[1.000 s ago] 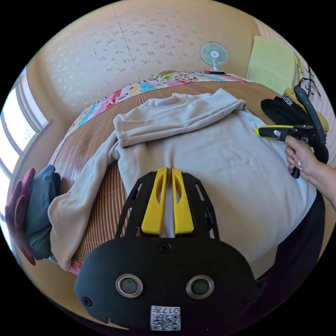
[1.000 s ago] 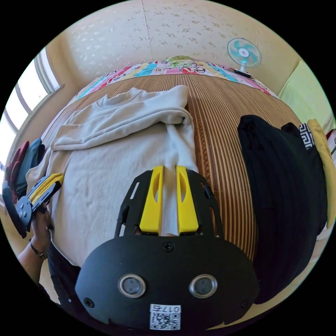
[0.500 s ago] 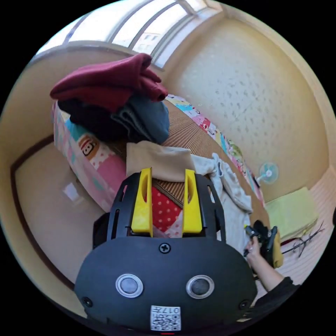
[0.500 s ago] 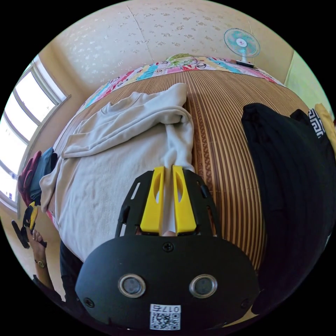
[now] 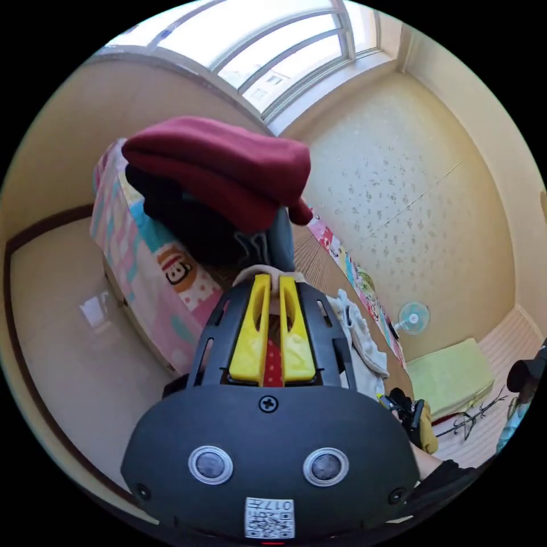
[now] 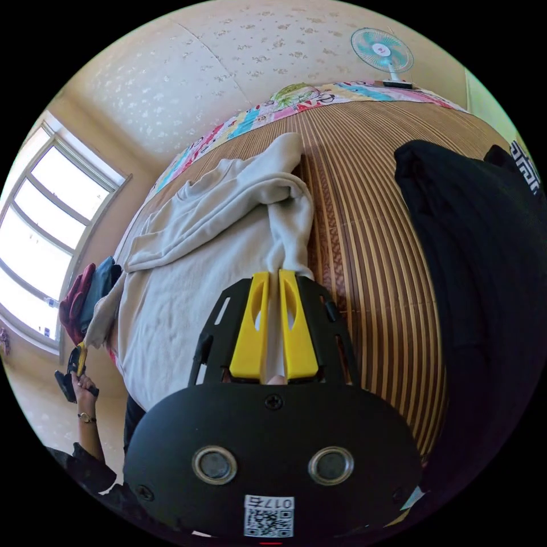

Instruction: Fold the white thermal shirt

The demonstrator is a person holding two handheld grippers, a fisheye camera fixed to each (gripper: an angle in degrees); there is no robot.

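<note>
The white thermal shirt (image 6: 199,250) lies lengthwise on the bed's bamboo mat (image 6: 364,228), collar far. The right gripper (image 6: 273,285) has its fingers pinched on the shirt's near-right edge. The left gripper (image 5: 272,288) has its fingers narrow around the hanging sleeve cuff (image 5: 263,273); no writing is legible.

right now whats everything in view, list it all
white thermal shirt: one, off-white, spread on the mat, one sleeve folded across the chest
sleeve cuff: one, beige, at the bed edge
bamboo mat: one, brown striped, covering the bed
patterned sheet: one, pink and multicolour, under the mat
black garment: one, black, on the mat beside the shirt
folded clothes stack: one, maroon over dark pieces, bed corner
fan: one, teal, by the wall
window: one, bright
left gripper: yellow jaws closed on the cuff
right gripper: yellow jaws pinching the shirt's edge
hand: one, holding the left gripper
</note>
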